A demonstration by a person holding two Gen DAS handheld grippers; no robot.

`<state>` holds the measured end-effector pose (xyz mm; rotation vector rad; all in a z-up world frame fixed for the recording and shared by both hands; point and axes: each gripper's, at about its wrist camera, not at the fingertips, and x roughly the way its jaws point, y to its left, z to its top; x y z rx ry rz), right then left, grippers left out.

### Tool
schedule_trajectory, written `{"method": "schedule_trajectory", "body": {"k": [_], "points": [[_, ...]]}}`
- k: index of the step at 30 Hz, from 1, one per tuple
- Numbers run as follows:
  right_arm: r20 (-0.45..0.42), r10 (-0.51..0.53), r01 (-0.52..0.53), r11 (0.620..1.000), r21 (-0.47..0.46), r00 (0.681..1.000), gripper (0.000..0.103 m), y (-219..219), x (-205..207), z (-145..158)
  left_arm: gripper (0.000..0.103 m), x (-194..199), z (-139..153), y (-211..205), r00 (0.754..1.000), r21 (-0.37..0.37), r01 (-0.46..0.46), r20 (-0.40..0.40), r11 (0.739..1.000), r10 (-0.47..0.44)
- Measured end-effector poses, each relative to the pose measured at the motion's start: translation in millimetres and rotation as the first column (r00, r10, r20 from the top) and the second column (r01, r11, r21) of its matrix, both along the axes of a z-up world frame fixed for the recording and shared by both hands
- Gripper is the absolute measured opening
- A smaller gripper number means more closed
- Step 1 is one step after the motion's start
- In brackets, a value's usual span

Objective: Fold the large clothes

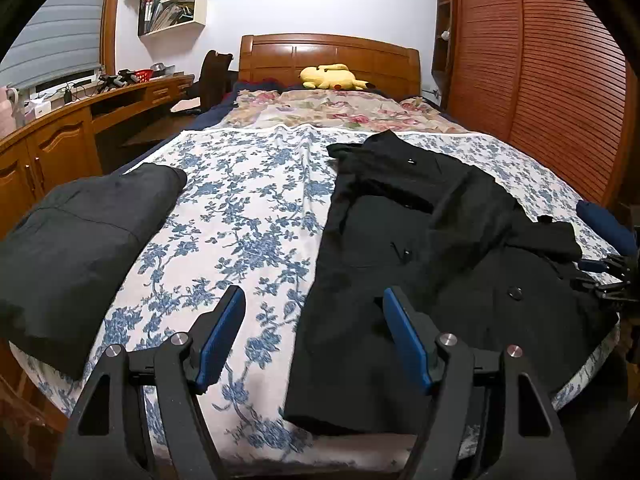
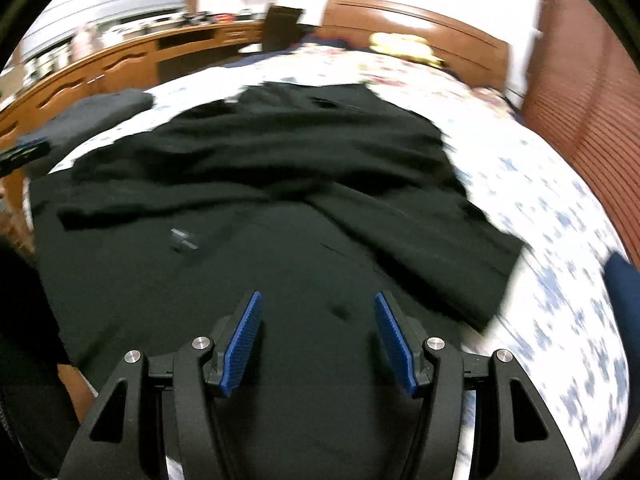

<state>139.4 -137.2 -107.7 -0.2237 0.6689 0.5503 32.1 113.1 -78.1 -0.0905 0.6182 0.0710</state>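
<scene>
A large black coat (image 1: 420, 248) with buttons lies spread on the blue floral bedsheet (image 1: 240, 220), on the right half of the bed. Its sleeves are folded in over the body. My left gripper (image 1: 314, 300) is open and empty, above the coat's left hem edge near the foot of the bed. My right gripper (image 2: 318, 304) is open and empty, hovering low over the coat (image 2: 280, 200); that view is motion-blurred. The right gripper also shows at the right edge of the left wrist view (image 1: 612, 280).
A folded dark grey garment (image 1: 80, 232) lies at the bed's left side. A yellow plush toy (image 1: 332, 77) sits by the wooden headboard (image 1: 328, 52). A wooden desk (image 1: 80, 120) runs along the left, a slatted wardrobe (image 1: 540, 60) on the right. A blue item (image 1: 604, 220) lies at the right bed edge.
</scene>
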Motion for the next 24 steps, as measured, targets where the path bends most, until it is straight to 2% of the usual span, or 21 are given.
{"method": "schedule_trajectory", "body": {"k": [5,8,19,24], "points": [[-0.051,-0.114,0.115,0.993,0.018,0.992,0.060,-50,-6,-15,0.072,-8,-5,-9,1.000,-0.009,0.012,-0.009,1.000,-0.012],[-0.081,-0.138,0.140,0.990,0.021,0.987,0.060,-59,-10,-21,0.072,-8,-12,-13,0.999,-0.016,0.018,-0.031,1.000,-0.018],[-0.096,-0.137,0.140,0.990,0.019,0.986,0.061,-74,-25,-24,0.072,-10,-33,5,0.994,-0.015,-0.009,-0.105,1.000,0.008],[-0.114,-0.134,0.137,0.990,0.020,0.984,0.061,-75,-30,-24,0.063,-12,-45,10,0.990,-0.043,0.004,-0.137,0.999,-0.010]]}}
